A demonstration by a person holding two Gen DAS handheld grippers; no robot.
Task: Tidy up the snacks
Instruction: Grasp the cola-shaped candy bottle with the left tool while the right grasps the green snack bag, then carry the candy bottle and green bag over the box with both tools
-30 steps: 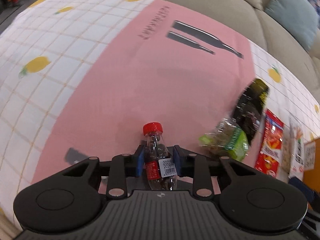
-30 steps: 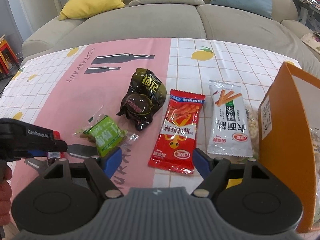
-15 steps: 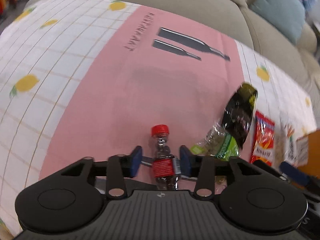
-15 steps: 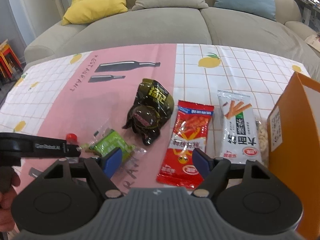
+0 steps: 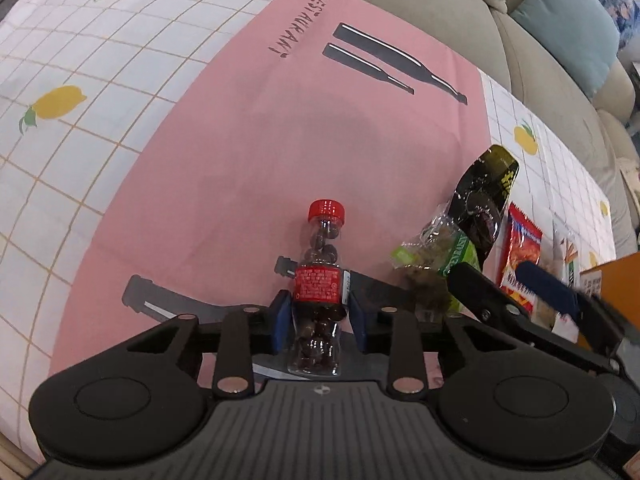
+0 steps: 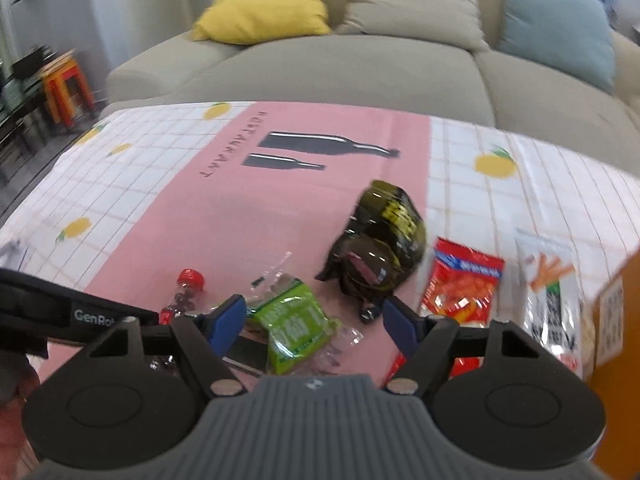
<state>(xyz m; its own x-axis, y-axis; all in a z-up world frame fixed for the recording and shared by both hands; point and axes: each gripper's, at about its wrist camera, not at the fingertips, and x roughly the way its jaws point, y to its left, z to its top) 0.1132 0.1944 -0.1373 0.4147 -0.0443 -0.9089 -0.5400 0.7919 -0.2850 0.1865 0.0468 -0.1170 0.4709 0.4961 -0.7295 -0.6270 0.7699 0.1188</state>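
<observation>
Pink and white cloth, printed with lemons and dark bottle shapes, covers the table (image 5: 168, 184) where the snacks lie. Closing its jaws, the left gripper (image 5: 319, 322) has its blue pads against both sides of a small clear plastic bottle with a red cap (image 5: 320, 276), filled with dark round candies and lying on the pink strip. The right gripper (image 6: 310, 320) stands wide, its jaws closing, with a crinkled green and clear snack bag (image 6: 294, 322) between the pads and untouched. Just beyond sits a dark olive glossy pouch (image 6: 380, 248); to its right lie a red snack packet (image 6: 460, 284) and a white packet with orange sticks (image 6: 550, 304), beside an orange cardboard box (image 6: 616, 360).
</observation>
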